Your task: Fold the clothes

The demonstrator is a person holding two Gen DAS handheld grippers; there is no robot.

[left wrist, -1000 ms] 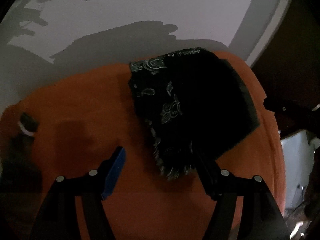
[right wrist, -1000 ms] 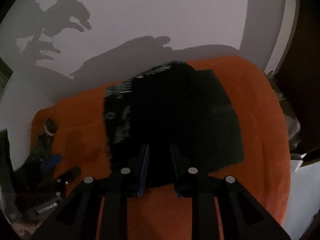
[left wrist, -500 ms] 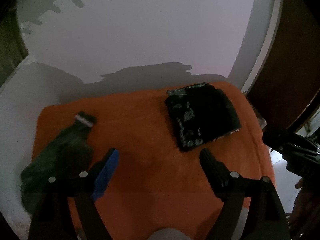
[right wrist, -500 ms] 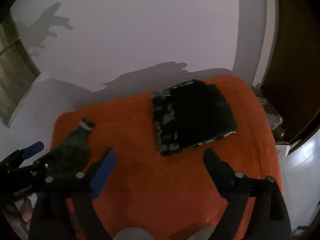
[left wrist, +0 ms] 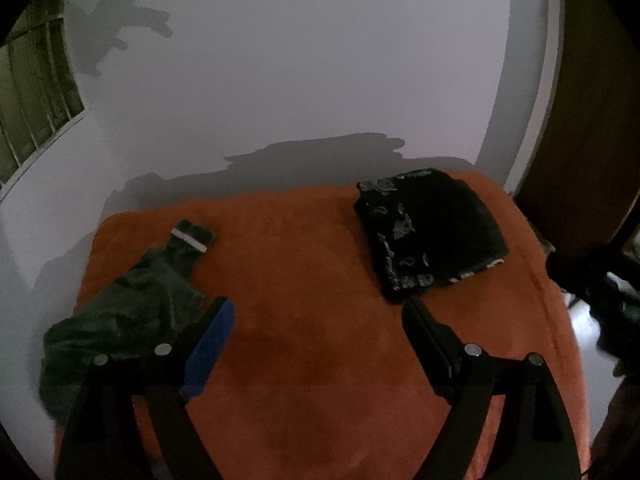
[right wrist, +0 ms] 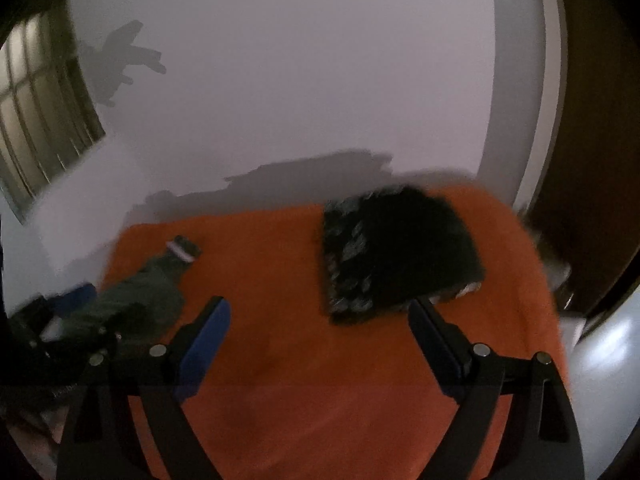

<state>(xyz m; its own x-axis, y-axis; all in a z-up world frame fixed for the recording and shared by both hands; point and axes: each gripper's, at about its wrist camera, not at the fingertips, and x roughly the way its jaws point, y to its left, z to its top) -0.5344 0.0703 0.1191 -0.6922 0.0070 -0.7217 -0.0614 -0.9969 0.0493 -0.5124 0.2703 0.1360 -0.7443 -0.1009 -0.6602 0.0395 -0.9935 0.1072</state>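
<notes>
A folded black garment with a pale pattern lies flat at the back right of the orange cover. A crumpled dark green garment with a white-striped cuff lies at the left edge. My left gripper hovers open above the cover's middle, holding nothing. In the right wrist view the black garment and the green garment appear the same way. My right gripper is open and empty above the cover. The garment's near edge is just beyond its right finger.
A pale wall rises behind the orange cover. A barred window is at the far left and a dark wooden door at the right. The other gripper shows dimly at the left edge. Light floor lies beyond the right edge.
Both grippers have pulled back and up from the black garment. The right gripper, shut at the garment's near edge a second ago, let go and stands wide; the garment stays folded.
</notes>
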